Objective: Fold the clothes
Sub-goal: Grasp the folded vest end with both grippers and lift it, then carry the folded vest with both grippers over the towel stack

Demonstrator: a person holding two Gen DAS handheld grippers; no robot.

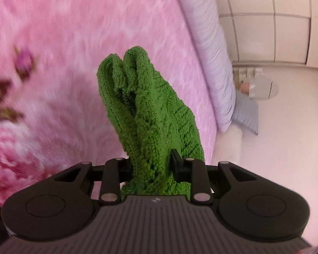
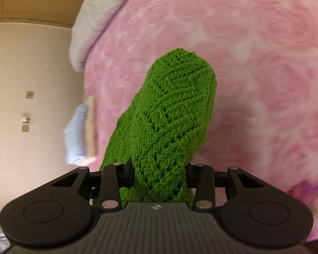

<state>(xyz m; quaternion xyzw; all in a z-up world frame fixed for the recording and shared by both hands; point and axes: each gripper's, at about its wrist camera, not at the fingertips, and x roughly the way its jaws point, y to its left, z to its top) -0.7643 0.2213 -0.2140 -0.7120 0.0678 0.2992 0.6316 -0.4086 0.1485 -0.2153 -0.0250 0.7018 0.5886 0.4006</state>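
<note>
**Green knit held in both tongs over the bed**

In the left wrist view the left tongs (image 1: 152,167) are closed on a bunched fold of the green knit (image 1: 150,114). Its long axis runs straight away from the camera, the far end doubled into rounded lobes and leaning slightly left. In the right wrist view the right tongs (image 2: 159,173) are likewise clamped on the knit (image 2: 169,114), which stretches forward as one thick roll, tilting a little right to a rounded end. Beyond it in both views lies the pink blanket (image 1: 74,42) on the bed, motion-blurred. A pale pillow (image 1: 209,53) sits along the blanket's far edge. Past that stand white cabinets (image 1: 286,31).
</note>
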